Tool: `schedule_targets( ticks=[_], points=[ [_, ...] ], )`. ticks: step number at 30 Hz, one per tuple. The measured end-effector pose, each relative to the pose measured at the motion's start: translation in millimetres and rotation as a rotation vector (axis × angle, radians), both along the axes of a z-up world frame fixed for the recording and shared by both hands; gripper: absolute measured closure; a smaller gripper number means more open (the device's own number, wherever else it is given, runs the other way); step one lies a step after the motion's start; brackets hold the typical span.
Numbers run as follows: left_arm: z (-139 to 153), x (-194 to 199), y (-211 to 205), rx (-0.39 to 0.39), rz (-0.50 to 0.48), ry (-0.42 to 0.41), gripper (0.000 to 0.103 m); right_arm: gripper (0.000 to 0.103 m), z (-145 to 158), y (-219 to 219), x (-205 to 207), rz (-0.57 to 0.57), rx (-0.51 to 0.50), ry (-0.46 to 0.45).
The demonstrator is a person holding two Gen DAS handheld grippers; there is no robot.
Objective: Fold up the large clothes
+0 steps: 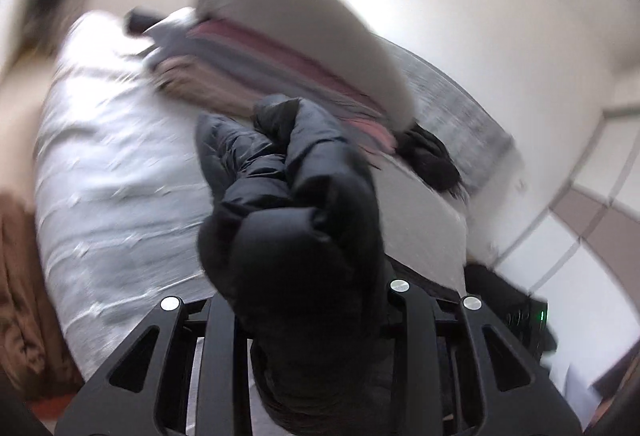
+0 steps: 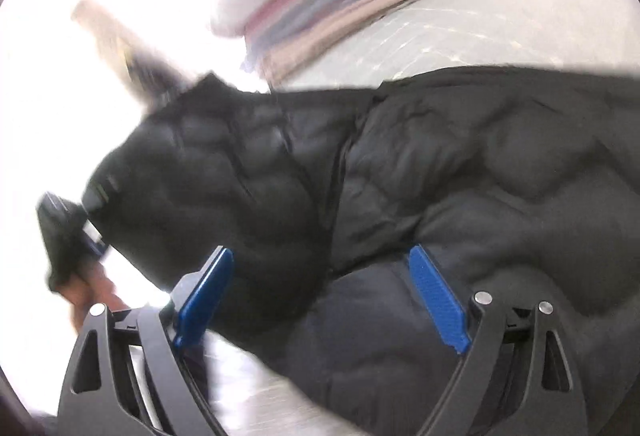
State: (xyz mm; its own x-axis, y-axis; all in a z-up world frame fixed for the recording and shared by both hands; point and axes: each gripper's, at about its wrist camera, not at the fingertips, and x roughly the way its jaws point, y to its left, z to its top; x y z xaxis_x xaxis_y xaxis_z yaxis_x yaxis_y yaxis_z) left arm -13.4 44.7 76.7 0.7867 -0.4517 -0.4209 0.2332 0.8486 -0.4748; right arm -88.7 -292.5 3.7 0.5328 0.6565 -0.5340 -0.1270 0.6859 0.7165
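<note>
- Left wrist view: left tool clamped on a bunched fold of the black puffer jacket; pads hidden under the fabric, arms drawn close around it; gathered part raised clear of the bed.
- Right wrist view: right tool spread wide, blue pads bare and not pressing; jacket spread just ahead of and partly between the pads, its far corner pulled up toward the other tool at the left edge, held in a person's hand.
- Beyond the jacket: stack of folded clothes under a pale cushion, near but apart from it.
- Handling, as a judgement: quilted and lofty, so light for its bulk; soft, no stiffness, sagging between hold points; smooth shell likely slippery, prone to sliding out of a shallow pinch; springy filling apt to push a fold back open.
- Where to take hold: seams, hem or cuff rather than a puffed panel; deep bite with the free tool on an edge well apart from the left one's, for an even fold line.
</note>
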Motion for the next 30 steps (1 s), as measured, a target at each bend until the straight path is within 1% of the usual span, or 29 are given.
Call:
schedule_targets(
  ticks=[2, 3, 4, 7, 8, 10, 11, 13, 15, 16, 17, 18, 19, 20, 21, 23, 25, 26, 28, 30],
  points=[
    [16.3, -6.1, -39.3, 0.06, -0.074, -0.039, 0.076, 0.016, -3.1, -32.2, -10.3, -0.049, 0.122, 0.015],
    [19.7, -7.6, -53.0, 0.077, -0.1, -0.049, 0.076, 0.016, -4.9, -47.2, -14.5, -0.067, 0.172, 0.027],
    [23.9, -10.9, -75.6, 0.099, -0.142, -0.061, 0.076, 0.016, -9.1, -65.8, -20.2, -0.087, 0.242, 0.036],
    [24.2, -17.6, -137.5, 0.135, -0.269, -0.067, 0.076, 0.016, -23.7, -91.9, -35.9, -0.107, 0.4, 0.068],
    [20.7, -19.3, -162.4, 0.144, -0.318, -0.06, 0.076, 0.016, -30.4, -102.4, -41.5, -0.117, 0.463, 0.08],
    [8.6, -22.3, -198.4, 0.158, -0.384, -0.04, 0.076, 0.015, -40.5, -114.1, -46.7, -0.127, 0.544, 0.087],
    [-2.5, -22.7, -220.6, 0.163, -0.426, -0.015, 0.076, 0.015, -49.0, -121.9, -50.2, -0.129, 0.602, 0.095],
    [-26.2, -22.8, -256.0, 0.185, -0.495, 0.038, 0.076, 0.015, -59.8, -124.2, -57.4, -0.138, 0.663, 0.108],
    [-60.4, -25.1, -296.1, 0.26, -0.576, 0.112, 0.076, 0.015, -70.9, -133.6, -56.4, -0.15, 0.706, 0.125],
    [-72.6, -26.6, -307.9, 0.293, -0.595, 0.132, 0.075, 0.015, -77.5, -136.0, -59.4, -0.161, 0.73, 0.132],
    [-84.3, -30.6, -319.1, 0.328, -0.612, 0.146, 0.074, 0.015, -82.0, -142.2, -60.6, -0.167, 0.751, 0.132],
    [-89.9, -34.4, -326.0, 0.352, -0.622, 0.149, 0.073, 0.015, -85.4, -146.1, -63.7, -0.173, 0.766, 0.132],
    [-94.3, -39.7, -332.9, 0.384, -0.638, 0.146, 0.069, 0.015, -87.3, -148.9, -65.9, -0.18, 0.768, 0.133],
    [-94.9, -45.1, -337.7, 0.406, -0.653, 0.139, 0.059, 0.014, -89.1, -152.7, -69.1, -0.19, 0.767, 0.135],
    [-92.2, -50.4, -341.7, 0.422, -0.669, 0.132, 0.054, 0.013, -90.3, -155.1, -70.9, -0.194, 0.768, 0.136],
    [-87.5, -61.4, -350.2, 0.482, -0.692, 0.109, 0.039, 0.013, -91.2, -159.4, -73.1, -0.199, 0.768, 0.138],
    [-86.1, -73.7, -354.7, 0.538, -0.712, 0.089, 0.033, 0.012, -90.7, -160.0, -72.6, -0.199, 0.76, 0.141],
    [-83.5, -80.9, -357.4, 0.57, -0.723, 0.078, 0.032, 0.012, -89.7, -159.1, -70.4, -0.194, 0.751, 0.146],
    [-78.5, -93.2, -358.0, 0.593, -0.739, 0.066, 0.032, 0.012, -84.8, -157.3, -68.3, -0.183, 0.719, 0.155],
    [-71.0, -102.7, -352.6, 0.592, -0.754, 0.062, 0.032, 0.012, -79.2, -158.4, -64.3, -0.175, 0.683, 0.157]
  ],
)
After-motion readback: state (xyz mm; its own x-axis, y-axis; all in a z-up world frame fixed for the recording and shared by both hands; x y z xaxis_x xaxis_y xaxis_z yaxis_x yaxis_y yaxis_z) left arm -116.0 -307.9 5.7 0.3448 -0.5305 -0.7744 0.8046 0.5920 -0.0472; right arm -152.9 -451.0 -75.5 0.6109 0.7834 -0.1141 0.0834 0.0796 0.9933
